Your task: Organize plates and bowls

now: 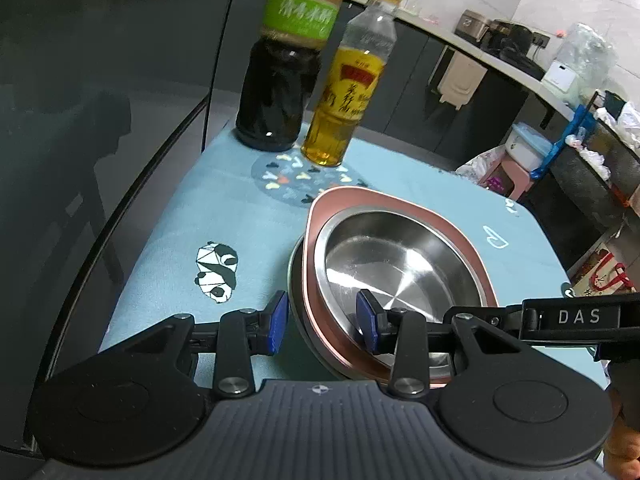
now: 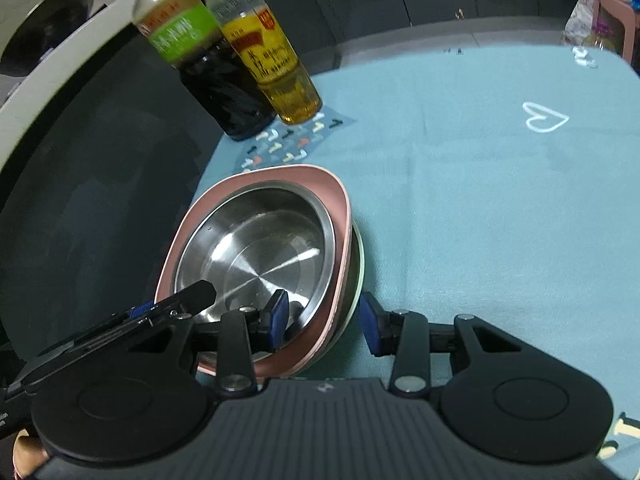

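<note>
A steel bowl point(image 1: 400, 264) point(image 2: 256, 248) nests in a pink dish point(image 1: 400, 204) point(image 2: 280, 174), and both rest on a pale dish point(image 1: 294, 280) point(image 2: 358, 264) whose edge alone shows. The stack sits over the blue tablecloth point(image 1: 240, 220). My left gripper point(image 1: 323, 320) straddles the stack's left rim, one blue pad inside the steel bowl and one against the outer wall, shut on it. My right gripper point(image 2: 323, 318) clamps the opposite rim the same way. Each wrist view shows the other gripper's black finger reaching into the bowl.
A dark sauce bottle point(image 1: 276, 92) point(image 2: 224, 92) and a yellow oil bottle point(image 1: 344, 100) point(image 2: 284, 80) stand on a patterned mat behind the stack. The table edge runs close on the left of the left wrist view. A kitchen counter and bins lie beyond.
</note>
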Available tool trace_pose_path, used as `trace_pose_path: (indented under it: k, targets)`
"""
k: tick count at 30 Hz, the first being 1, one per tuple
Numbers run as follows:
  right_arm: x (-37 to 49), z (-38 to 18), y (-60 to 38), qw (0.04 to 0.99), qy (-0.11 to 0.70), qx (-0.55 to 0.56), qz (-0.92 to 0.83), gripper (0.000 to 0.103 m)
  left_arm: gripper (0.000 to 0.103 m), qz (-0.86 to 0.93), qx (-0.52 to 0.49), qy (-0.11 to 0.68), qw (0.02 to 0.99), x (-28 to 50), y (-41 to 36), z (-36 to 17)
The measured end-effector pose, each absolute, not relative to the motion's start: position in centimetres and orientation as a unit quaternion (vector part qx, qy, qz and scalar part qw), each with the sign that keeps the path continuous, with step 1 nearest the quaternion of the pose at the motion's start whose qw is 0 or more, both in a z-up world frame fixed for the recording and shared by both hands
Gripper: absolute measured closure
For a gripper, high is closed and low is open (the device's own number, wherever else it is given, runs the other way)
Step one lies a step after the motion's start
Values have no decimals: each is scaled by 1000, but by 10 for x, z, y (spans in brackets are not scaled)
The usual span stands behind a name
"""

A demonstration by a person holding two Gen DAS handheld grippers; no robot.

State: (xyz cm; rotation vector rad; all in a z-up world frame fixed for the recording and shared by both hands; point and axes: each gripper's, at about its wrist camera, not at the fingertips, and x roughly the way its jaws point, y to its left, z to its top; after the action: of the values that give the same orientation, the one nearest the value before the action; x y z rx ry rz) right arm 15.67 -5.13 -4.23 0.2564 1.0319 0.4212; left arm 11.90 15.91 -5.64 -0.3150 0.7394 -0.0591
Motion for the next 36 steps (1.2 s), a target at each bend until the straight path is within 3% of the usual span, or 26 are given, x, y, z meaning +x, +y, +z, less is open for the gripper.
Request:
trace_pose_path:
  k: [20, 36]
  targets:
    - [60, 3, -102, 868, 445, 124, 182, 67, 68, -79, -147, 341, 925, 30, 108, -19]
    - [19, -15, -135, 866, 450, 133, 171, 67, 68, -79, -120, 363, 921, -11, 65, -32]
